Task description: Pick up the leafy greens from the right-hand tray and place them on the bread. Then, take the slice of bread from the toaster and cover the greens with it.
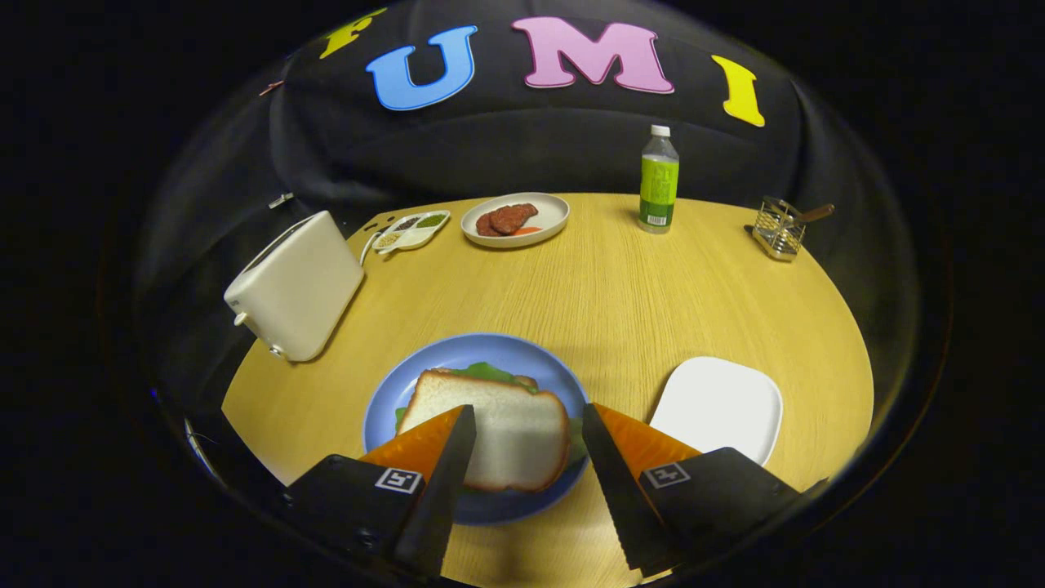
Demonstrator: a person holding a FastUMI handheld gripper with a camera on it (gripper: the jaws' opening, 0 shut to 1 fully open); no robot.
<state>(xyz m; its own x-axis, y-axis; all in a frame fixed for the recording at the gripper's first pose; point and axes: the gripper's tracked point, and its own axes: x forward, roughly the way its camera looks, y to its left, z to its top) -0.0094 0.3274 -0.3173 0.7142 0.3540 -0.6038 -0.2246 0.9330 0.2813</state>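
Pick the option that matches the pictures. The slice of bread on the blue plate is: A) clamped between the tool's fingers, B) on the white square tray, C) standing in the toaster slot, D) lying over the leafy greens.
D: the bread slice lies flat on the blue plate with leafy greens peeking out from under its edges, and the tool hangs open above it, fingers apart on either side.

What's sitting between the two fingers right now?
In the gripper view, the top bread slice lies between the open fingers, over greens on the blue plate.
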